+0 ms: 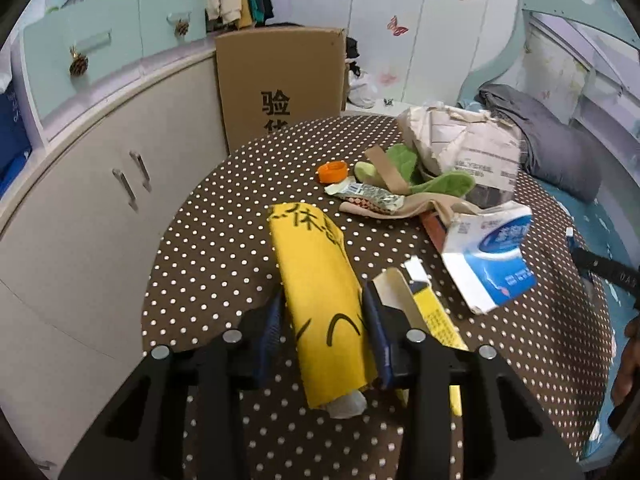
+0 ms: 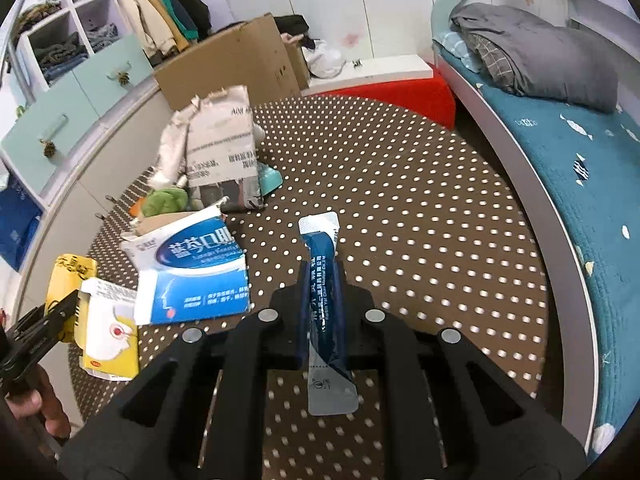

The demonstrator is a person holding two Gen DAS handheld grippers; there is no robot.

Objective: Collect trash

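Yellow wrapper pinched in left fingers; right fingers clamp blue sachet.

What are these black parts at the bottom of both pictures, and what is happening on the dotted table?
The black parts are two hand-held grasping tools; a person holds one in each hand. Each carries a camera looking along its fingers, so one picture is from the left tool, the other from the right tool. The left tool is shut on a yellow wrapper. The right tool is shut on a blue sachet. On the table lie other scraps: a torn blue box, a yellow box, an orange cap, a green cloth and a crumpled paper bag. A bed stands beside the table.
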